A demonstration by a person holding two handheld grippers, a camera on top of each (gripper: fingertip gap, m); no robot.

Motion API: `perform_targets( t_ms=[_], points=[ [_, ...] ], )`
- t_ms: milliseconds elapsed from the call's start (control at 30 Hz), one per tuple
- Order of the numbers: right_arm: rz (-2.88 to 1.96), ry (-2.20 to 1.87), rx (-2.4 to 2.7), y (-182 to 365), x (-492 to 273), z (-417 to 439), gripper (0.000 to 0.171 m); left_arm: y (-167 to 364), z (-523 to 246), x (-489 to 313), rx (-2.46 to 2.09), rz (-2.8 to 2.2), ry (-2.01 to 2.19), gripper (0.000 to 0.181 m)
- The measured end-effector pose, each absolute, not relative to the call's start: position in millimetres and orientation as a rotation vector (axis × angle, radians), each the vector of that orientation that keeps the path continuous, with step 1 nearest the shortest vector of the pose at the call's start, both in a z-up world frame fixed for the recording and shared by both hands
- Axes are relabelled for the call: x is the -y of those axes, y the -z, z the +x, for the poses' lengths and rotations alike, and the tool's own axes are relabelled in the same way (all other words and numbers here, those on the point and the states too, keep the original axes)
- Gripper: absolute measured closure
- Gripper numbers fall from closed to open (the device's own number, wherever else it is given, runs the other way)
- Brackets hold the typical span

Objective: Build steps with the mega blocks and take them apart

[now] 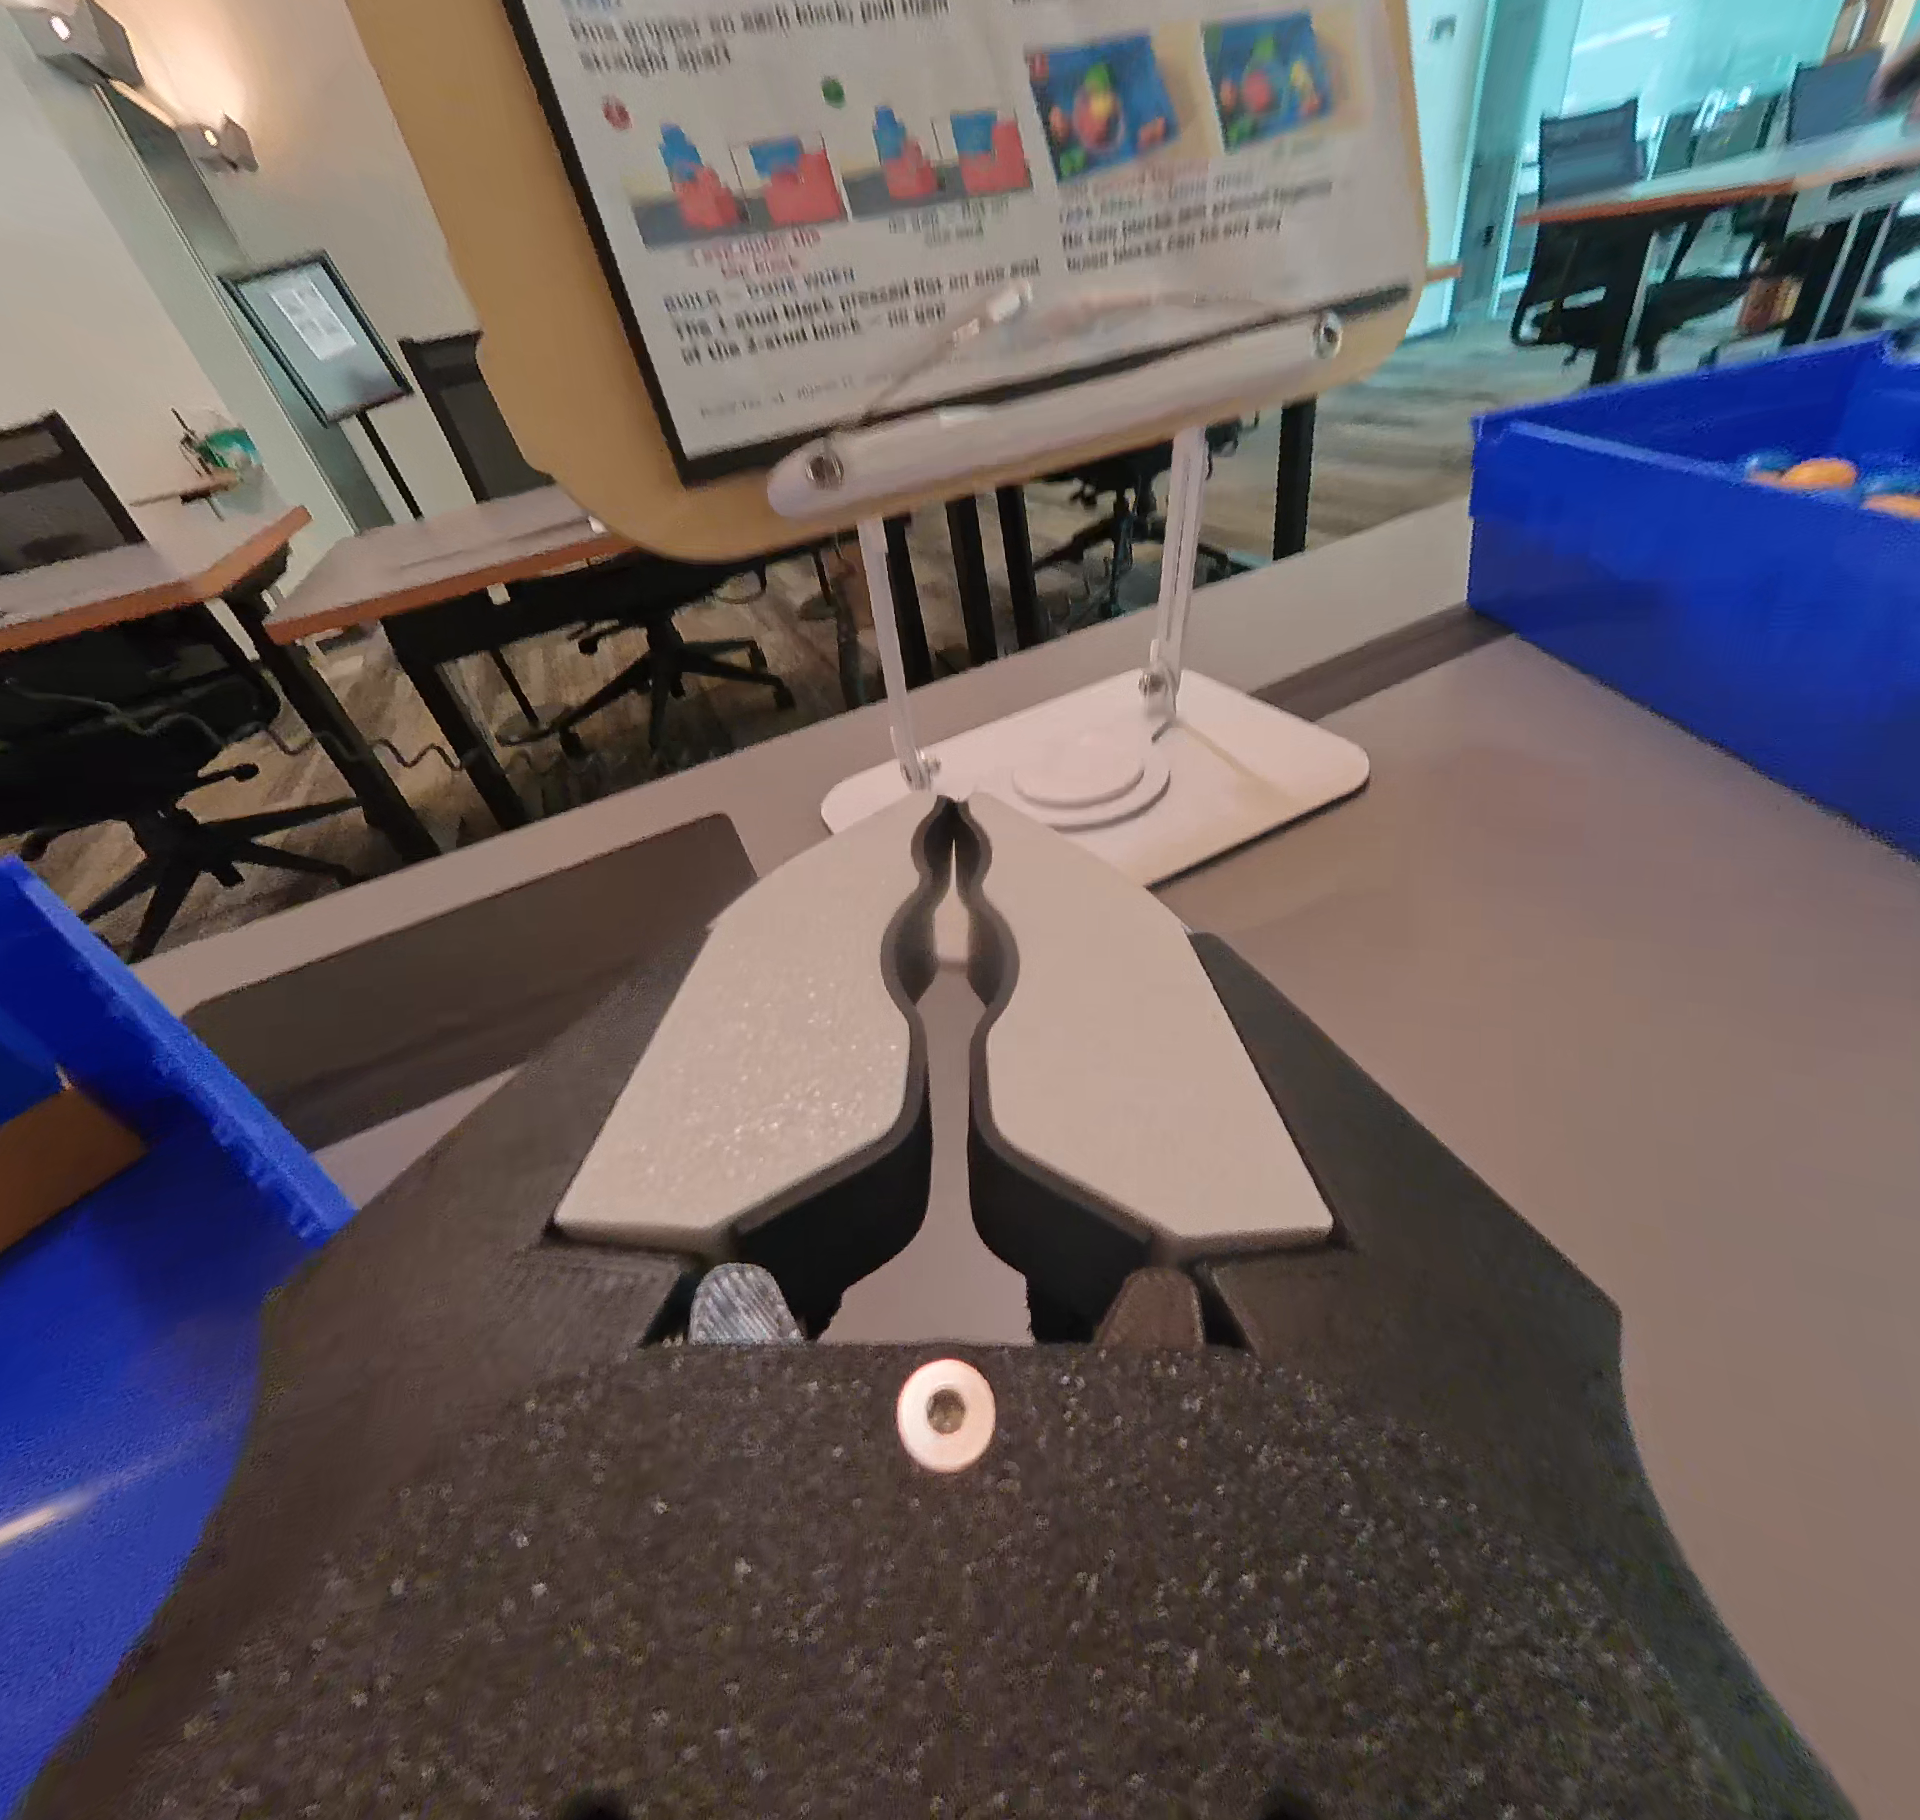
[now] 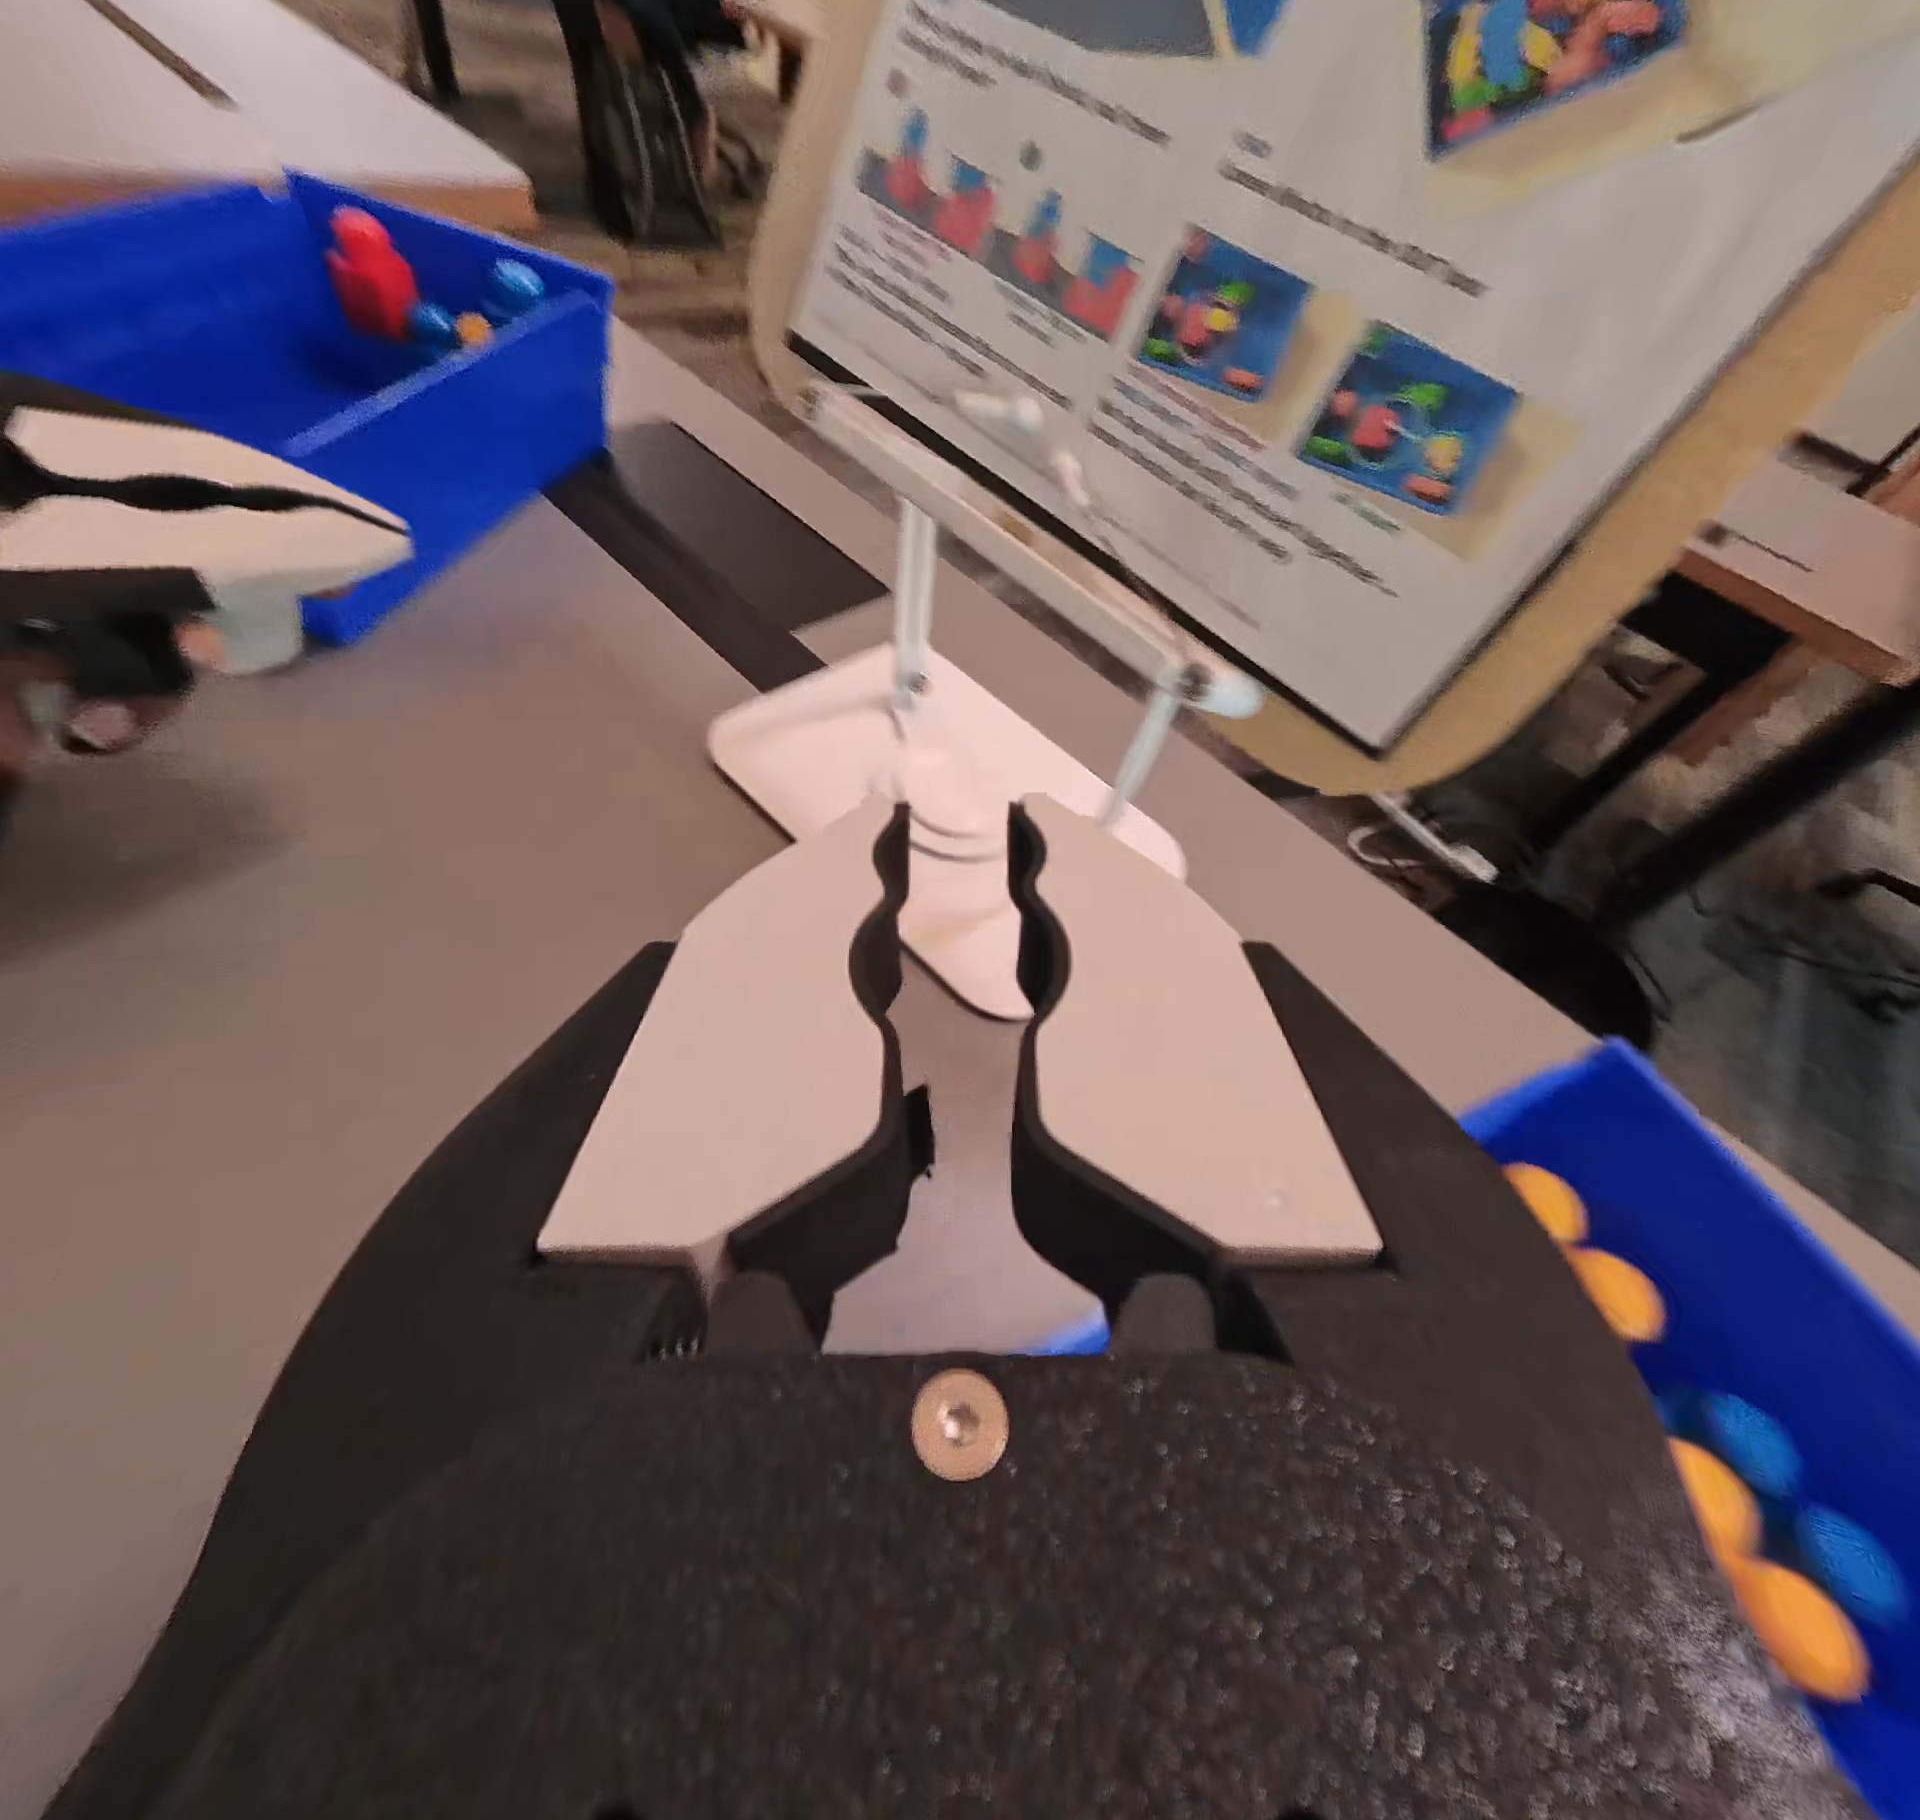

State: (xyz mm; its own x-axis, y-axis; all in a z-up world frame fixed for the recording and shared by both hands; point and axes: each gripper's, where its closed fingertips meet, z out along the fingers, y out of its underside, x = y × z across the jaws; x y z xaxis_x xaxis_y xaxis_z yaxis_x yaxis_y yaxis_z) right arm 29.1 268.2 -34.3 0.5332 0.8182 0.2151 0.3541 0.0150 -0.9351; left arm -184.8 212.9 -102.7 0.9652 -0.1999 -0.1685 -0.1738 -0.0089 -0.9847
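Note:
My left gripper [image 1: 951, 814] is shut and empty, held above the grey table [image 1: 1558, 1043]. It also shows at the left of the right wrist view [image 2: 390, 539], fingers together. My right gripper [image 2: 961, 820] is open by a narrow gap and empty. A red block [image 2: 369, 274] stands in the blue bin at the far left [image 2: 457, 440], with small blue and orange pieces beside it. A second blue bin at the right [image 2: 1621, 1126] holds several orange blocks [image 2: 1803, 1625] and blue blocks [image 2: 1756, 1448]. That bin also shows in the left wrist view [image 1: 1662, 586].
A white stand [image 1: 1247, 773] carries a tilted instruction board [image 1: 987, 160] at the table's far edge, straight ahead of both grippers. A black strip [image 2: 727, 544] runs across the table. Office desks and chairs stand beyond. Across from one pair of fingers to the other is roughly 25 centimetres.

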Motion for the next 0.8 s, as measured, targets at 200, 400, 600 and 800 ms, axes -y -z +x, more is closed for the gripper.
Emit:
perform_targets(
  t_ms=[200,400,600,800],
  points=[
    [-1.566,-0.647,0.914,67,-236,-9,0.171,53,-207,-199,-0.240,-1.448,-0.049,0.181],
    [-1.592,-0.660,1.050,110,-224,-30,0.171,28,-259,-190,-0.288,-1.522,-0.191,0.181],
    [-1.599,-0.653,1.103,117,-219,-31,0.171,73,-314,-175,-0.515,-1.944,-0.247,0.154],
    [-1.603,-0.670,1.105,117,-219,-29,0.171,163,-344,-142,-0.839,-2.460,-0.244,0.126]
  ],
)
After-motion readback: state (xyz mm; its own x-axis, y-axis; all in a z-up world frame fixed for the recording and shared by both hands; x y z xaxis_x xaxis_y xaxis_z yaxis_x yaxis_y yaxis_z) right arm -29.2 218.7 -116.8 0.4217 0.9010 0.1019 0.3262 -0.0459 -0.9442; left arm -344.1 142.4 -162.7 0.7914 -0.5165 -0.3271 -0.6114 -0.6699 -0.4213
